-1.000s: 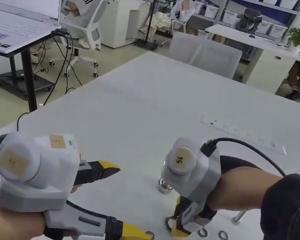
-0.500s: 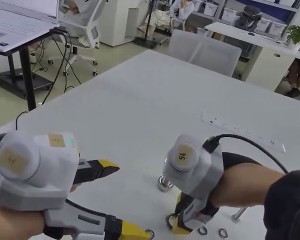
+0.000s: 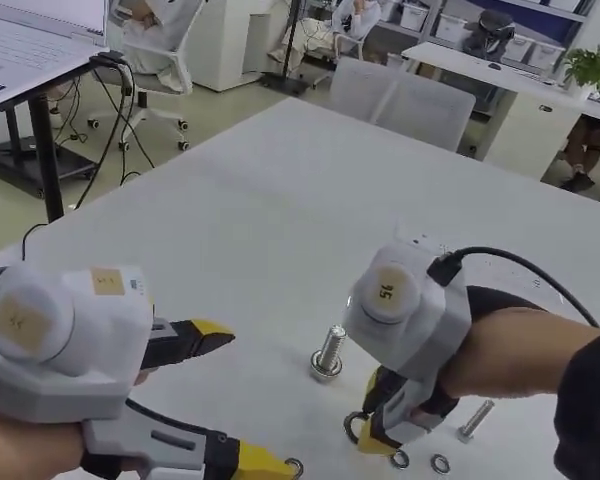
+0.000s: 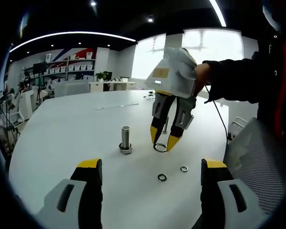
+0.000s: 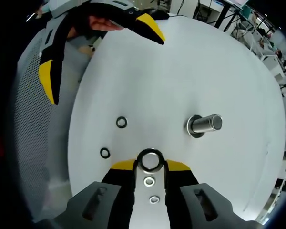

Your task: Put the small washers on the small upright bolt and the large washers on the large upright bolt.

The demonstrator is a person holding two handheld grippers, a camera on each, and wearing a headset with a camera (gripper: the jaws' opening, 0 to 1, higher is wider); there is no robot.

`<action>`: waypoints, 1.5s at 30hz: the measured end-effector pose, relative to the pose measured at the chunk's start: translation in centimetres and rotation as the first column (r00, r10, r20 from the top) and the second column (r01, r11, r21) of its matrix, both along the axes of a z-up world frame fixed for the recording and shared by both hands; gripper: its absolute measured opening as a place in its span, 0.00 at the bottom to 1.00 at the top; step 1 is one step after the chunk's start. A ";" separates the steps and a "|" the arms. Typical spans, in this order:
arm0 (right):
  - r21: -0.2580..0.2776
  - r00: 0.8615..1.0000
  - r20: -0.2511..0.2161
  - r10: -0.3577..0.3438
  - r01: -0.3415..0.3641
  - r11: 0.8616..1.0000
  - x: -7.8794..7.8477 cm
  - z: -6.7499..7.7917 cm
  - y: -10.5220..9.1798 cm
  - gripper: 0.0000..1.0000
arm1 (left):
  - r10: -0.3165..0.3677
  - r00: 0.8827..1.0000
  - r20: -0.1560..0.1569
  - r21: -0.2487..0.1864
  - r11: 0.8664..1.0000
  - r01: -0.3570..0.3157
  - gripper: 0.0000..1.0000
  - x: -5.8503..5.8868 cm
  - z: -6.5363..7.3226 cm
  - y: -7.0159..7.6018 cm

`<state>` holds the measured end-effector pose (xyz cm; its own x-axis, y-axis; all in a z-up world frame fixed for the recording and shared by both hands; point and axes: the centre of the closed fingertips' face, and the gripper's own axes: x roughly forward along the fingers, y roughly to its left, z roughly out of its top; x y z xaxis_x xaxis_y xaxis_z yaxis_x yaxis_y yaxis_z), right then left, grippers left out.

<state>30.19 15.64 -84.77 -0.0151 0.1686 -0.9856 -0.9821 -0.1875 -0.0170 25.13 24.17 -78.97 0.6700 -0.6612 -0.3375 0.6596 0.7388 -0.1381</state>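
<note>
On the white table [image 3: 280, 200], one change from half a second ago is noted: the right gripper [image 5: 151, 167] is no longer in front of the large bolt [image 3: 329, 352], so the whole upright shaft is seen, where before only the base was shown. The left gripper [image 3: 245, 400] is held with its jaws wide apart, and nothing is gripped between them. The jaws of the right gripper are closed on the large washer [image 5: 142, 157], which is pinched at the very tips. The large bolt is found beside these tips, apart from the washer. The small bolt [image 3: 476, 420] is seen on the other side of the right gripper. Two small washers [image 4: 162, 177] are laid flat on the table near the tips.
</note>
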 end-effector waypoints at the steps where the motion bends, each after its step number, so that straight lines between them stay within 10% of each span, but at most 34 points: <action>1: 0.000 1.000 0.005 -0.001 0.001 1.000 0.1 0.2 -0.1 0.23 | -0.001 1.000 0.000 0.000 1.000 0.001 0.85 0.0 0.0 0.0; 28: 0.061 0.992 0.117 0.038 -0.045 0.997 4.1 7.5 2.4 0.23 | -0.006 1.000 -0.003 0.006 1.000 0.006 0.85 0.0 -0.1 0.0; 45: 0.060 0.988 0.121 0.101 -0.109 0.992 5.3 7.3 5.6 0.23 | 0.007 1.000 -0.011 0.007 1.000 -0.007 0.85 0.2 -0.6 0.1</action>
<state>35.51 21.25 -77.52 0.0787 0.2368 -0.9684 -0.9476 -0.2840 -0.1465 25.35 24.28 -79.61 0.6706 -0.6545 -0.3492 0.6531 0.7441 -0.1406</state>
